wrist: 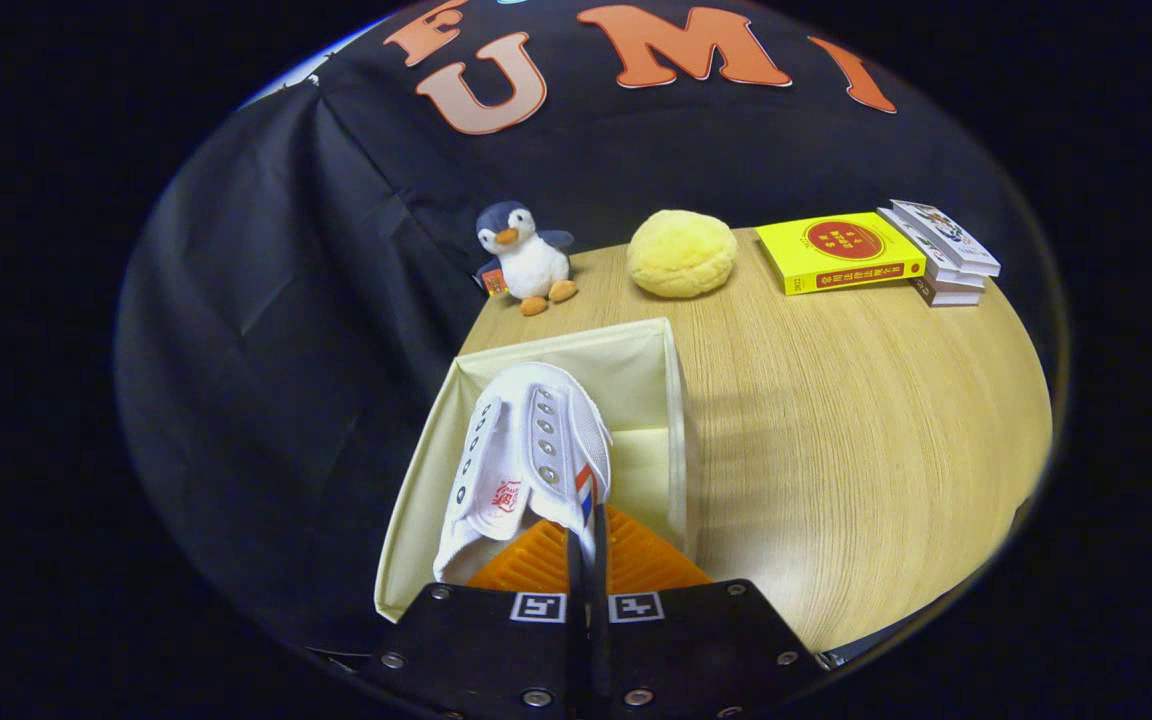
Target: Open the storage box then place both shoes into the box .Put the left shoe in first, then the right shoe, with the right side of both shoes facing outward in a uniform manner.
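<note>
Claw (pixel 586 545) closed down narrow on a white shoe (pixel 526 455), both fingers pressing the edge of the shoe's upper right beside a small striped tab. Held over the open storage box (pixel 671 400) — toe pointing away from the fingers, eyelet rows and tongue with a red mark facing up. Impossible to tell whether the sole touches the bottom of the box or hangs just above it. Pale cream fabric walls of the box open at the top, a strip of the inside floor visible just to the right of the shoe.

Standing on a light wood-grain bench (pixel 836 430), near its left edge, the box casting a soft shadow to its right. Beyond the box, at the far side of the bench against the black cloth wall: a plush penguin (pixel 526 255) upright at the left, a round yellow cushion (pixel 681 253) just beside it toward the middle, then a yellow book (pixel 841 252) lying flat, touching a small stack of books (pixel 946 255) at the right. Well apart from the box — all four of those.
</note>
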`<state>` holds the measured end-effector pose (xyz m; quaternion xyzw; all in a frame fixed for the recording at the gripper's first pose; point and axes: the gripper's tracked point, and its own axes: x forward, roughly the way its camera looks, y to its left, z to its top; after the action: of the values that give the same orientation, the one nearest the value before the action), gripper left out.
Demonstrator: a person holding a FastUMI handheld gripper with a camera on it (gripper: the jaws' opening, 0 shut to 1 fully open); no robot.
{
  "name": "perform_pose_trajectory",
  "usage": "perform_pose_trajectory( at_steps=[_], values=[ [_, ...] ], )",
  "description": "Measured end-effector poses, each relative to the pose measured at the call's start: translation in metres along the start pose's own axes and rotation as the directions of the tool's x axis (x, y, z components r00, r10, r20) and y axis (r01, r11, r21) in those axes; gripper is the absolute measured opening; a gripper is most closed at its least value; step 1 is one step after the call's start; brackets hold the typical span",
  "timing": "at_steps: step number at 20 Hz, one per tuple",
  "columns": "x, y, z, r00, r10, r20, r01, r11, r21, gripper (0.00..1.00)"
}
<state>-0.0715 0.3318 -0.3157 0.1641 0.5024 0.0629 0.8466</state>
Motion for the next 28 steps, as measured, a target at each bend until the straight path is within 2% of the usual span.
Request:
perform_pose_trajectory(
  at_steps=[3, 4, 6, 8, 10, 11, 13, 16, 19, 20, 21, 23, 28],
  values=[
    [0.020, -0.006, -0.003, 0.996, -0.087, 0.003, 0.087, 0.996, -0.004, 0.02],
    [0.037, -0.005, 0.009, 0.993, -0.118, 0.003, 0.118, 0.993, -0.004, 0.02],
    [0.039, -0.007, 0.007, 0.990, -0.139, 0.000, 0.139, 0.990, -0.017, 0.03],
    [0.042, -0.002, -0.001, 0.993, -0.111, -0.049, 0.111, 0.994, -0.011, 0.07],
    [0.042, 0.008, 0.003, 0.998, -0.050, -0.050, 0.050, 0.999, -0.010, 0.14],
    [0.037, 0.010, 0.005, 0.999, -0.021, -0.043, 0.020, 1.000, -0.013, 0.24],
    [0.024, 0.012, 0.008, 0.998, 0.050, -0.035, -0.050, 0.999, -0.006, 0.32],
    [-0.005, -0.006, 0.026, 0.996, 0.089, 0.022, -0.088, 0.996, -0.028, 0.40],
    [-0.037, -0.042, 0.058, 0.988, 0.086, 0.127, -0.077, 0.995, -0.068, 0.49],
    [-0.061, -0.058, 0.057, 0.984, 0.076, 0.159, -0.065, 0.995, -0.074, 0.52],
    [-0.071, -0.073, 0.067, 0.979, 0.068, 0.191, -0.054, 0.996, -0.077, 0.61],
    [-0.091, -0.105, 0.089, 0.966, 0.045, 0.255, -0.026, 0.997, -0.077, 0.67],
    [-0.134, -0.206, 0.146, 0.908, -0.092, 0.408, 0.118, 0.992, -0.040, 0.80]
  ],
)
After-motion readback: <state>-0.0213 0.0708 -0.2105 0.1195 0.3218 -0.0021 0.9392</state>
